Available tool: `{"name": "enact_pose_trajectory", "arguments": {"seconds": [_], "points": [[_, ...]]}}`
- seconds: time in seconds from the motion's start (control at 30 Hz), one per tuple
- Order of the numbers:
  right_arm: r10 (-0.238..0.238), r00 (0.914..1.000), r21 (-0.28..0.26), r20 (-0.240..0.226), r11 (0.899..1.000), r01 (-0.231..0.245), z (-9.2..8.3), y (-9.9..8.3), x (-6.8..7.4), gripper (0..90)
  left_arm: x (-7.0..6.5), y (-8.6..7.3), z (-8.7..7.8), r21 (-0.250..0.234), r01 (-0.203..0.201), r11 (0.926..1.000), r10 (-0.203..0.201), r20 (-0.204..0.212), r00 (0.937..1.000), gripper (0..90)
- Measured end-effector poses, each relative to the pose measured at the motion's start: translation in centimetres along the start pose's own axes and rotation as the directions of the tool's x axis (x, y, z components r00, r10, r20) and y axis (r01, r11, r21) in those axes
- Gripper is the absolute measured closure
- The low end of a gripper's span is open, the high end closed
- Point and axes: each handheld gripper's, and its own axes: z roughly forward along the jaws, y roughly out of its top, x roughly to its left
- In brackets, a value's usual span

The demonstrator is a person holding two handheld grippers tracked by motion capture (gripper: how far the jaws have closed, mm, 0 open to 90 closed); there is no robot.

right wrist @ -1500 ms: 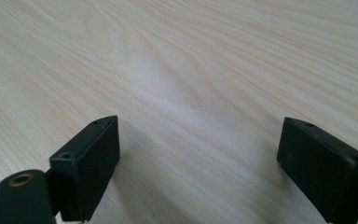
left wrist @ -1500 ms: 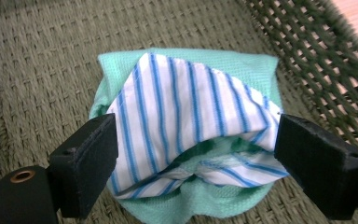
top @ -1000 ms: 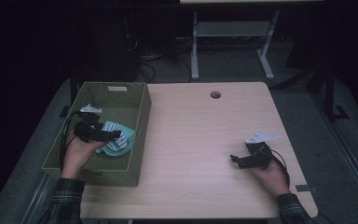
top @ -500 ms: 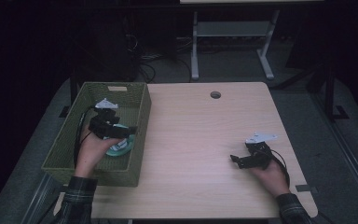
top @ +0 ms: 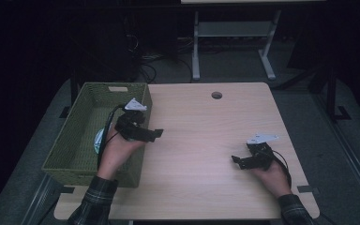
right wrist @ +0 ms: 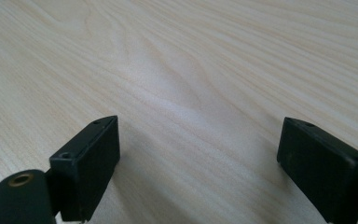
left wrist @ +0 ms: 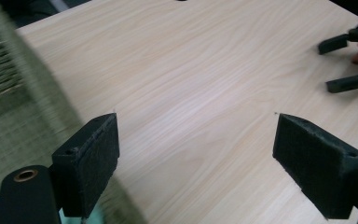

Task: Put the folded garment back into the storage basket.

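Presently I note the left gripper [top: 155,135] crossing the basket [top: 75,150] rim, jaws wide and empty, the teal item [top: 98,139] lying inside, while the right gripper [top: 236,160] rests open, apparently idle.

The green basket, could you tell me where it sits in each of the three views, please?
High view: the green basket stands on the table's left side, the left gripper over its right wall.
Left gripper view: its woven wall, blurred, runs down the left edge.
Right gripper view: not in it.
Shared landmark: the pale wooden table.
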Motion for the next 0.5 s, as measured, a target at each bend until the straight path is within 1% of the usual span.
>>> {"name": "enact_pose_trajectory", "arguments": {"seconds": [0.07,0.23,0.27,0.3,0.33,0.4,0.5], "points": [[0.001,1.0,0.0,0.0,1.0,-0.001,0.0,0.0,0.0,12.5,-0.8,0.3,0.6,-0.004,-0.006,1.0,0.006,0.015,0.9999,14.0],[0.0,1.0,0.0,0.0,1.0,0.0,0.0,0.0,0.0,12.5,-2.4,0.9,2.1,0.009,-0.05,0.9987,0.049,0.033,0.9982,14.0],[-0.003,1.0,0.001,0.001,1.0,0.003,0.0,0.0,0.0,12.5,-2.8,0.9,2.4,0.007,-0.047,0.9989,0.047,0.038,0.9982,14.0],[0.0,1.0,0.0,0.0,1.0,0.0,0.0,0.0,0.0,12.5,-3.1,0.9,2.7,0.007,-0.056,0.9984,0.055,0.042,0.9976,14.0],[0.0,1.0,0.0,0.0,1.0,0.0,0.0,0.0,0.0,12.5,-3.4,0.9,3.0,0.01,-0.054,0.9985,0.054,0.049,0.9973,14.1],[0.0,1.0,0.0,0.0,1.0,0.0,0.0,0.0,0.0,12.5,-3.9,0.8,3.7,0.01,-0.068,0.9976,0.068,0.054,0.9962,14.0],[-0.001,1.0,0.0,0.0,1.0,0.001,0.0,0.0,0.0,12.5,-4.7,0.5,4.8,0.018,-0.074,0.9971,0.073,0.064,0.9953,14.0]]}}
